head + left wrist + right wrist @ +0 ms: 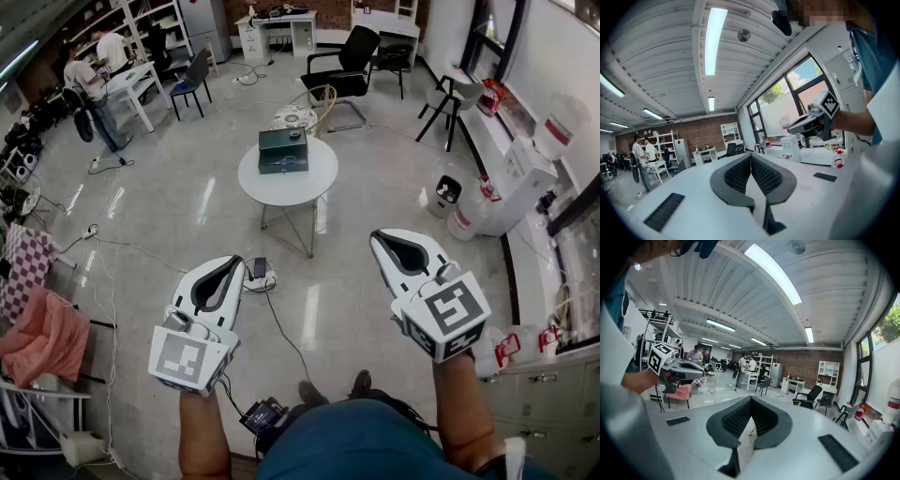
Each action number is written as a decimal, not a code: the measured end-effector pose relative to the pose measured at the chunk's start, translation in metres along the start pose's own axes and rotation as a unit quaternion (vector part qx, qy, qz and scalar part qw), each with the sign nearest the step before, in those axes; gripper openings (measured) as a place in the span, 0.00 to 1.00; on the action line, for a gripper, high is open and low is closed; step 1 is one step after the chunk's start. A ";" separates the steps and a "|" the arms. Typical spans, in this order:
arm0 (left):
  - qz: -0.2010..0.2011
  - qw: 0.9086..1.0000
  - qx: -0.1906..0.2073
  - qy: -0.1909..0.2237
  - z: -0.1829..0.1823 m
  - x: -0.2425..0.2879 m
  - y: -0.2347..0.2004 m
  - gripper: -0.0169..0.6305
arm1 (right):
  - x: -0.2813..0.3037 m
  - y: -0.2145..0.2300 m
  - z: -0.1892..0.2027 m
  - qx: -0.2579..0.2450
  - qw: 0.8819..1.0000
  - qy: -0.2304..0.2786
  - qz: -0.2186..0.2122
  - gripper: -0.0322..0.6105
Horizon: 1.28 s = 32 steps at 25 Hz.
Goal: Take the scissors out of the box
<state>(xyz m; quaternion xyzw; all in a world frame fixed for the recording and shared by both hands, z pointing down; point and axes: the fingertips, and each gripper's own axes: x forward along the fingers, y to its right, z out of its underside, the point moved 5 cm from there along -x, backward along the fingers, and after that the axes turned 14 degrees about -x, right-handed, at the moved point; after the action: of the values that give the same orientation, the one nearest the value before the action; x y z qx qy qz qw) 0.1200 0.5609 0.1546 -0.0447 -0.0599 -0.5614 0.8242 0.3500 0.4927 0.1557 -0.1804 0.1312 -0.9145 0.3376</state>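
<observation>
A dark green box (283, 151) sits on a small round white table (314, 183) a few steps ahead of me. The scissors do not show in any view, and I cannot tell what the box holds. Both grippers are held low over the floor, well short of the table. My left gripper (236, 260) (751, 154) is shut, pads pressed together with nothing between them. My right gripper (377, 235) (751, 398) is also shut and empty. Each gripper view points up toward the ceiling and shows the other gripper off to the side.
Cables and a power strip (261, 278) lie on the floor between me and the table. A pink cloth (42, 337) drapes a rack at the left. Black chairs (345, 66) stand behind the table, white cabinets (553, 375) line the right, and people (94, 89) stand far left.
</observation>
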 end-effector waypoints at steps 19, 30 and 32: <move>0.023 1.000 -0.004 0.013 0.005 0.007 -0.047 0.06 | 0.045 -0.008 -0.014 0.004 1.000 0.006 0.028 0.11; 0.006 1.000 -0.012 -0.001 0.011 0.045 -0.066 0.06 | 0.089 0.025 -0.004 0.006 1.000 0.014 0.005 0.11; 0.000 1.000 -0.011 -0.008 0.012 0.062 -0.067 0.06 | 0.103 0.044 0.005 0.008 1.000 0.016 -0.004 0.11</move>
<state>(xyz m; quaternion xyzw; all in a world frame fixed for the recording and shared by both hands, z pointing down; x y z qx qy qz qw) 0.0800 0.4808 0.1762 -0.0586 -0.0600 -0.5617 0.8231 0.3043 0.3911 0.1696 -0.1636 0.1286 -0.9195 0.3334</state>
